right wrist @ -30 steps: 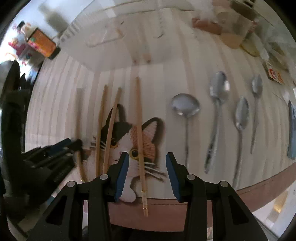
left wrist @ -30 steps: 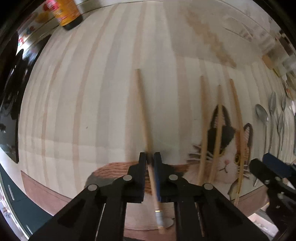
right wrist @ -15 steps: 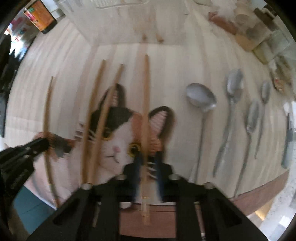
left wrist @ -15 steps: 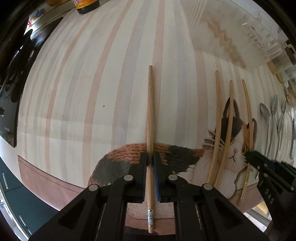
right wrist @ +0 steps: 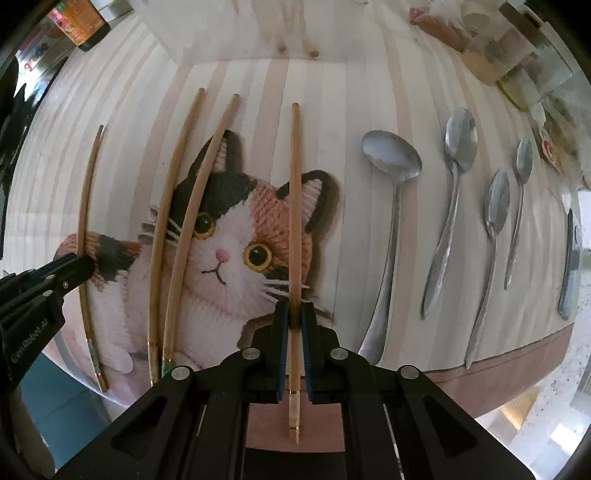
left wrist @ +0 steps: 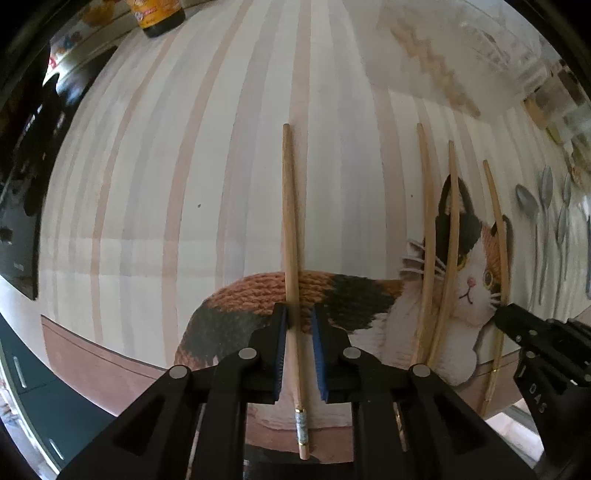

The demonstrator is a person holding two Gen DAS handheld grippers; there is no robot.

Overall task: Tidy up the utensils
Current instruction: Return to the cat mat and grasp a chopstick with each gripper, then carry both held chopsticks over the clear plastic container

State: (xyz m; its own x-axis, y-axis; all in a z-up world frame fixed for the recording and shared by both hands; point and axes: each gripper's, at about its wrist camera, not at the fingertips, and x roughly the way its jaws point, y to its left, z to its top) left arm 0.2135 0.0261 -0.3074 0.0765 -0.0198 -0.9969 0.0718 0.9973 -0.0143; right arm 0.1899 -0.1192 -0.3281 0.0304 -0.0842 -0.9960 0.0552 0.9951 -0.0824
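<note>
Wooden chopsticks lie side by side on a striped cloth with a knitted cat picture. My left gripper (left wrist: 298, 321) is open around the leftmost chopstick (left wrist: 290, 229), which rests between its jaws with a gap on the right. My right gripper (right wrist: 294, 317) is shut on the rightmost chopstick (right wrist: 295, 206), near its handle end. Two more chopsticks (right wrist: 177, 221) lie between them over the cat's face. The left gripper also shows at the left edge of the right wrist view (right wrist: 40, 284).
Several metal spoons (right wrist: 391, 229) lie in a row to the right of the chopsticks. A dark bottle (left wrist: 159, 18) stands at the far left. A clear container (right wrist: 295, 29) stands at the back. The table's front edge (right wrist: 498, 373) runs close under the grippers.
My left gripper has opened, letting go of the leftmost chopstick on the cloth. My right gripper has moved down over the rightmost chopstick and shut on it.
</note>
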